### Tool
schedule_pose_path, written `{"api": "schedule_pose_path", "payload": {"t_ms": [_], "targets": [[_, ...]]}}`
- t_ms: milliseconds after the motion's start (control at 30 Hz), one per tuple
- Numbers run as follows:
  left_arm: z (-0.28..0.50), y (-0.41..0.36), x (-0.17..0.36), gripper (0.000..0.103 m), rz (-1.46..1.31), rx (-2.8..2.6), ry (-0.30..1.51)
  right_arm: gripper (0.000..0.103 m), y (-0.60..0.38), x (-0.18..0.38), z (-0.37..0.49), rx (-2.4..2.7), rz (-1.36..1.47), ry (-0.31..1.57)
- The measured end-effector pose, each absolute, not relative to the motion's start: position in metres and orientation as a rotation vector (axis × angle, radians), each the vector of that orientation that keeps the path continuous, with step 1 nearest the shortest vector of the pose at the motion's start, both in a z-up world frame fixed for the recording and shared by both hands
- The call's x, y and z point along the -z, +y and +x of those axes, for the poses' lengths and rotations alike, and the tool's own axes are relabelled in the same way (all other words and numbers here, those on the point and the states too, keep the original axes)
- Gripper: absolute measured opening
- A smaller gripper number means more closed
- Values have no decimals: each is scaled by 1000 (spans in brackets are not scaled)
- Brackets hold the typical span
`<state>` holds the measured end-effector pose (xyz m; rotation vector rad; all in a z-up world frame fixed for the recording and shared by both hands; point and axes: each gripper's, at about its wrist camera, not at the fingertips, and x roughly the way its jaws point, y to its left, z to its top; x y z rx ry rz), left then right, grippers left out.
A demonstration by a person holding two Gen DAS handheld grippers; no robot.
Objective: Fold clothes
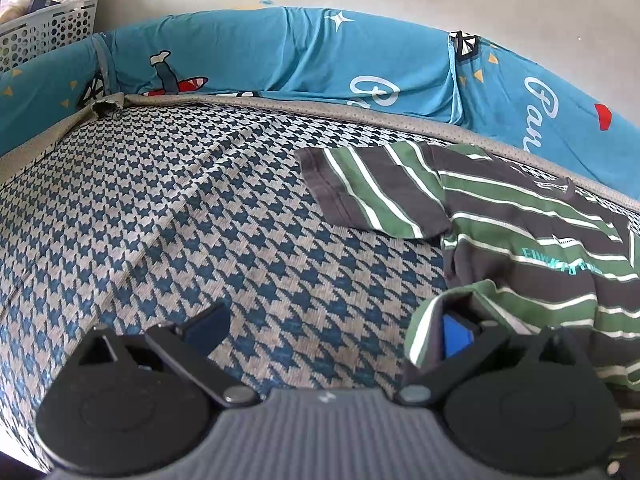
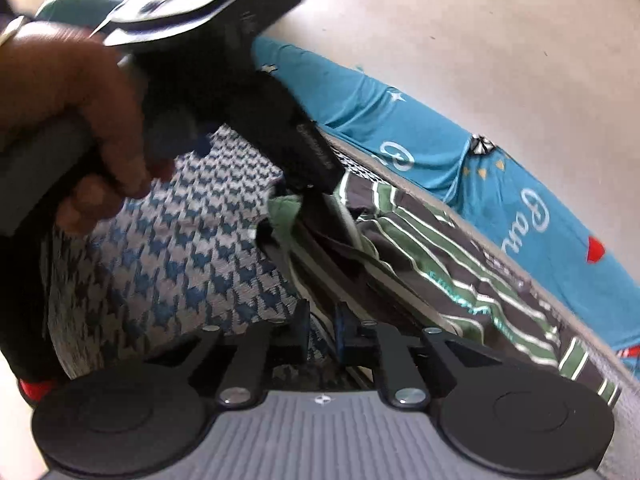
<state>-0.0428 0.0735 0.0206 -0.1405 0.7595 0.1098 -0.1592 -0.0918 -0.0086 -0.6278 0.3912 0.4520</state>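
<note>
The striped shirt (image 1: 532, 240) lay along the bed's (image 1: 200, 220) far edge, its hem draping over one pad of the spread left claw (image 1: 332, 328). The right claw (image 2: 322, 328) was nearly pressed together; whether it pinched cloth was unclear.

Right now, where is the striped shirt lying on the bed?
In the left wrist view the striped shirt lies on the right side of the houndstooth mattress cover, close to the blue printed bumper, with one sleeve spread toward the middle.
</note>
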Motion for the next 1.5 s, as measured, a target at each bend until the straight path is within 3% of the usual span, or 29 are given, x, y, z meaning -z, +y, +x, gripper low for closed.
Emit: {"api": "schedule_pose_path", "payload": {"t_ms": [300,367,967,1067,1200,1500], "targets": [[-45,72,-21,103,-139,-109,757,10,-89,15,-155,-435,-658,386],[-46,72,-22,103,-132,-111,751,0,-90,13,-154,-439,-631,388],[-76,76,-35,103,-107,-121,719,0,-107,-15,-191,-546,-473,395],[-75,74,-37,103,-98,-116,709,10,-102,-8,-186,-509,-528,399],[-73,75,-37,103,-108,-112,712,15,-92,1,-181,-500,-637,368],[-68,78,-39,103,-144,-98,726,15,-77,15,-166,-497,-754,328]]}}
